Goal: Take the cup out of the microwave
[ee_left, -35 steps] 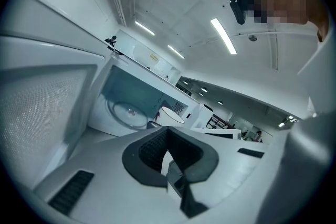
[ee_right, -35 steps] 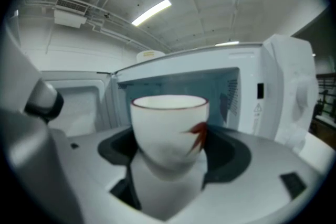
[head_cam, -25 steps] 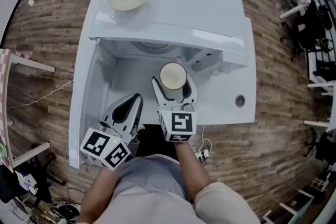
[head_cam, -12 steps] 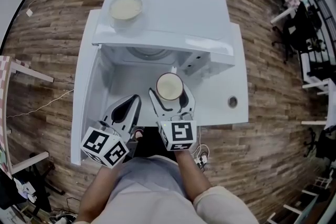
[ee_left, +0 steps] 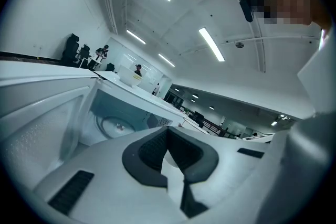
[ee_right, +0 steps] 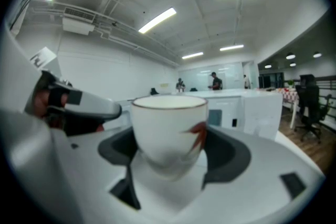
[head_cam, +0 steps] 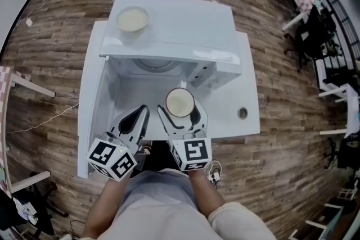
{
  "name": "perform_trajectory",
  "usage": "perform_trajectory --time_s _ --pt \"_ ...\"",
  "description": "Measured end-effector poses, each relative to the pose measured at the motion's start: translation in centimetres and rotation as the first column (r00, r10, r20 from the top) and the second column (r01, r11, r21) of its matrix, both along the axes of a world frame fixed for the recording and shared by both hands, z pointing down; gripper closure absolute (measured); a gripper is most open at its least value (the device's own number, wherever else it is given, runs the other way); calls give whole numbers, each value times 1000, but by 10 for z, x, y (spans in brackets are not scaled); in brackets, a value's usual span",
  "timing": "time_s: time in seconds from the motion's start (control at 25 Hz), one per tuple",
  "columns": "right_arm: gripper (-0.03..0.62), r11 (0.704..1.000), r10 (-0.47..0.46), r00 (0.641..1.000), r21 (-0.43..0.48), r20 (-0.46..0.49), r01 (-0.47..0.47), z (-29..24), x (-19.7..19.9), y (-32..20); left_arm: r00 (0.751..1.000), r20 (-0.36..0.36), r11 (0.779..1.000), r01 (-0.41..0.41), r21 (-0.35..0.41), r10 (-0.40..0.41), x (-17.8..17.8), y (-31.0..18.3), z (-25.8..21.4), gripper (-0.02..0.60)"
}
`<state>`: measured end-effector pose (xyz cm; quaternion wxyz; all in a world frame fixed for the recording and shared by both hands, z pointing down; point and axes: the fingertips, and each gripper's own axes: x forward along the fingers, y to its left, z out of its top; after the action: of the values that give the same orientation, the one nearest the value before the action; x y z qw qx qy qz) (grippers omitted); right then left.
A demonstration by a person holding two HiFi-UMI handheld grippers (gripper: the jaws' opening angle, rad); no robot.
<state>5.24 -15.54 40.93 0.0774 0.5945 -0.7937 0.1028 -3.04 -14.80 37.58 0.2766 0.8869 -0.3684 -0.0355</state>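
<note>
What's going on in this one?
A person works two handheld grippers at an open microwave. The right gripper is clamped on a white cup, held just in front of the opening. The left gripper is shut and empty beside it. A bowl sits on top of the microwave.

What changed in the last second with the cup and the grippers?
The right gripper has drawn the cup a little further out of the microwave, toward the person. It stays shut on the cup. The left gripper stays shut and empty by the open door, and the bowl is still on top of the microwave.
</note>
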Motion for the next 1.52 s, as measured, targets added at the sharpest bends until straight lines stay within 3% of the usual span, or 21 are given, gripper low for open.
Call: perform_trajectory --time_s 0.92,1.52 --pt "212 997 -71 997 35 -10 72 -62 12 8 999 -17 997 -43 62 45 11 -12 -38 572" --pt "212 987 -146 989 69 -12 147 -90 0 22 998 -28 997 -45 67 47 7 -2 -43 572"
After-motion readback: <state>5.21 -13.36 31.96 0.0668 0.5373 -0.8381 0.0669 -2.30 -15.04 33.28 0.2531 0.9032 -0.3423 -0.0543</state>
